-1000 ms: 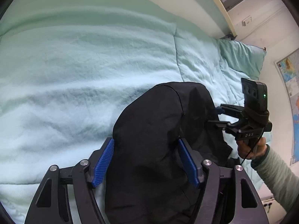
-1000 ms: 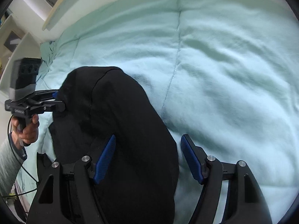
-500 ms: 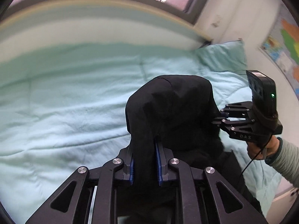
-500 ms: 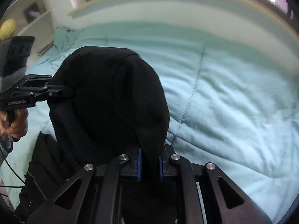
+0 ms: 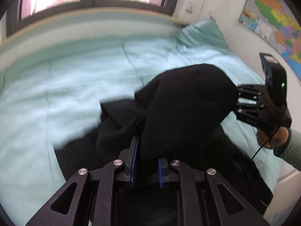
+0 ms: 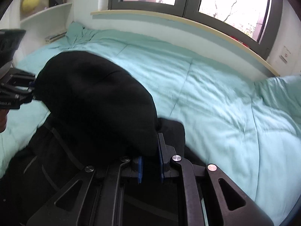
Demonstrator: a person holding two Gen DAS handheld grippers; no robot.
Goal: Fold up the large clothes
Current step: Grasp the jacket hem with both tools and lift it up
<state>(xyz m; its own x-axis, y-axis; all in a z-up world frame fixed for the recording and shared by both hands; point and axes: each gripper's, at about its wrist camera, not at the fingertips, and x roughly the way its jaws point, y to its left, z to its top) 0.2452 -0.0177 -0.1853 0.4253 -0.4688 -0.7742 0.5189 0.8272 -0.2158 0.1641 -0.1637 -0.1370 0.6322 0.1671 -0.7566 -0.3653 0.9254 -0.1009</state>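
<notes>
A large black garment [image 5: 184, 101] hangs bunched between both grippers above the bed; it also fills the left of the right wrist view [image 6: 97, 101]. My left gripper [image 5: 146, 162] is shut on a fold of its fabric. My right gripper [image 6: 150, 162] is shut on another fold, and shows from the side at the right of the left wrist view [image 5: 239, 99]. The left gripper shows at the left edge of the right wrist view [image 6: 32, 90]. The garment's lower part trails down onto the quilt [image 5: 79, 154].
A pale green quilt [image 6: 216, 98] covers the bed. A pillow [image 5: 201, 33] lies at the head end by a wall map [image 5: 272, 18]. A window sill [image 6: 188, 22] runs behind the bed. Shelves [image 6: 45, 9] stand at the far left.
Both grippers went from open to shut on the black garment, then lifted it. The cameras now tilt up toward the window, and more of the garment hangs free.
</notes>
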